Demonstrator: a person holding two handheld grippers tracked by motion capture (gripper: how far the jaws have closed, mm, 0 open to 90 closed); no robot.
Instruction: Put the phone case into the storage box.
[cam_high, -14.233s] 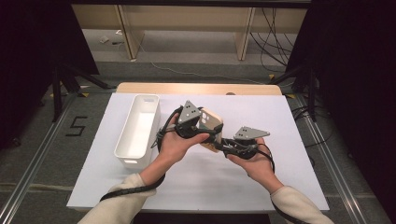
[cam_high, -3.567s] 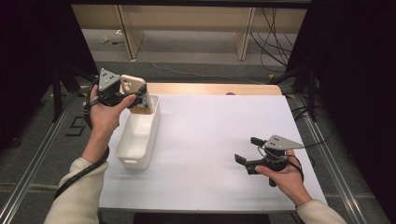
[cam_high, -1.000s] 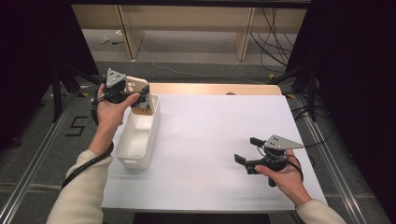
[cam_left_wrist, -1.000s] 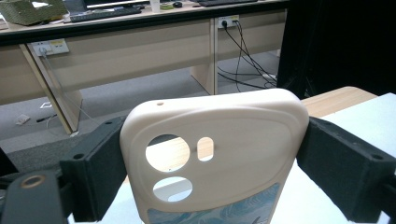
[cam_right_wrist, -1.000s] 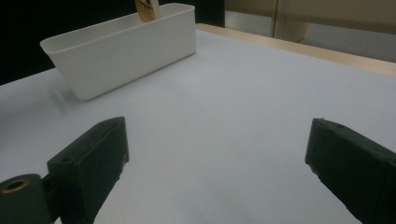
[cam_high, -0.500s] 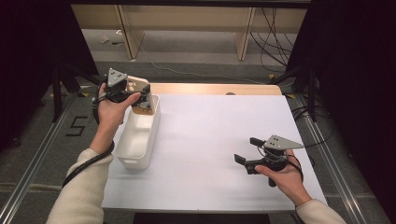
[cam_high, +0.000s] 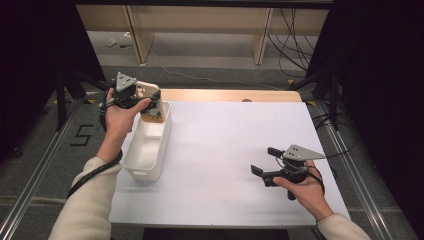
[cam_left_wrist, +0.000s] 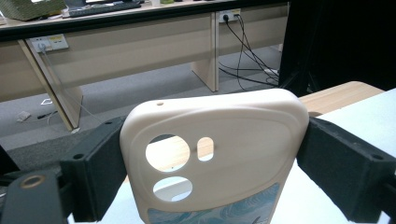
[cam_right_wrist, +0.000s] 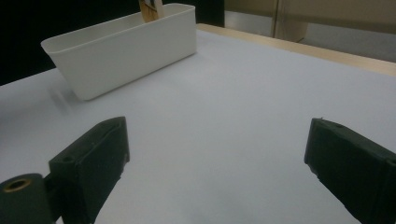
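The cream phone case (cam_left_wrist: 215, 154) is clamped by its side edges in the left hand-held gripper (cam_high: 145, 102) and is held over the far end of the white bin (cam_high: 147, 147), near the counter's (cam_high: 235, 150) left edge. The right hand-held gripper (cam_high: 265, 162) is held open and empty above bare counter, well apart from the bin. Desk legs (cam_high: 262, 35) and cables (cam_high: 295, 35) are seen beyond the counter.

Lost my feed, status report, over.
Left gripper shut on phone case, over white bin far end. Right gripper open, idle. Nothing in the way.
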